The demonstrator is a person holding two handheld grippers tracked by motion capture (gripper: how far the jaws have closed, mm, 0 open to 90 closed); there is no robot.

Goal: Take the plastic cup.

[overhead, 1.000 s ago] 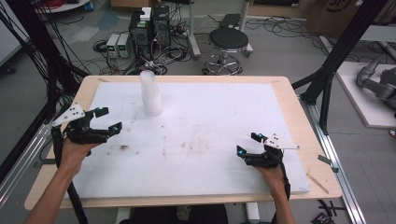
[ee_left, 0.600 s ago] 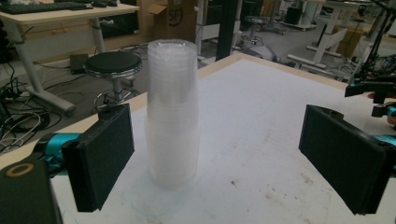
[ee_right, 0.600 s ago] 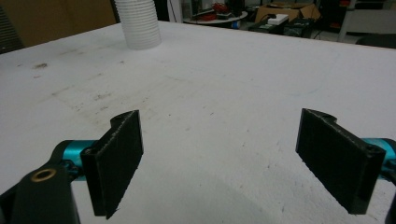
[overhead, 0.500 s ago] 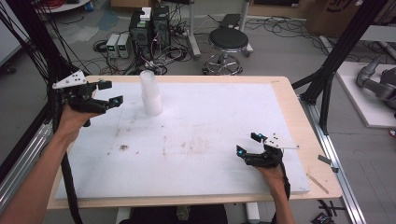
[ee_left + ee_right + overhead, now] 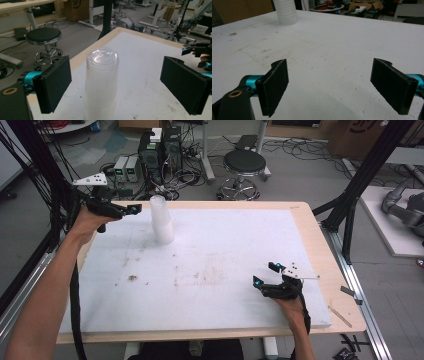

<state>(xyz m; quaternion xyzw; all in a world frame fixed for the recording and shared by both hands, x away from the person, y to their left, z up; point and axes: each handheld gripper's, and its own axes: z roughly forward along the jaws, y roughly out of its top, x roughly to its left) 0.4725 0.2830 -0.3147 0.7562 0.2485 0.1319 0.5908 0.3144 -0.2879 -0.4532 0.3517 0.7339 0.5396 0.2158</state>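
A stack of clear cups [image 5: 161, 220] is stood upside down at the white worktop's [image 5: 225, 245] far left. The left claw [image 5: 131, 209] is held released just beside it; the right claw [image 5: 265, 274], also released, is rested well apart. A stool [image 5: 244, 165] is seen beyond.

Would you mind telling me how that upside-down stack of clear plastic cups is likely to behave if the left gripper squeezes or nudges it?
The stack of cups is tall and narrow, so a nudge near its top would probably tip it. Its thin clear walls look light and likely flex under a squeeze. The smooth plastic may slip between the open left gripper's pads.
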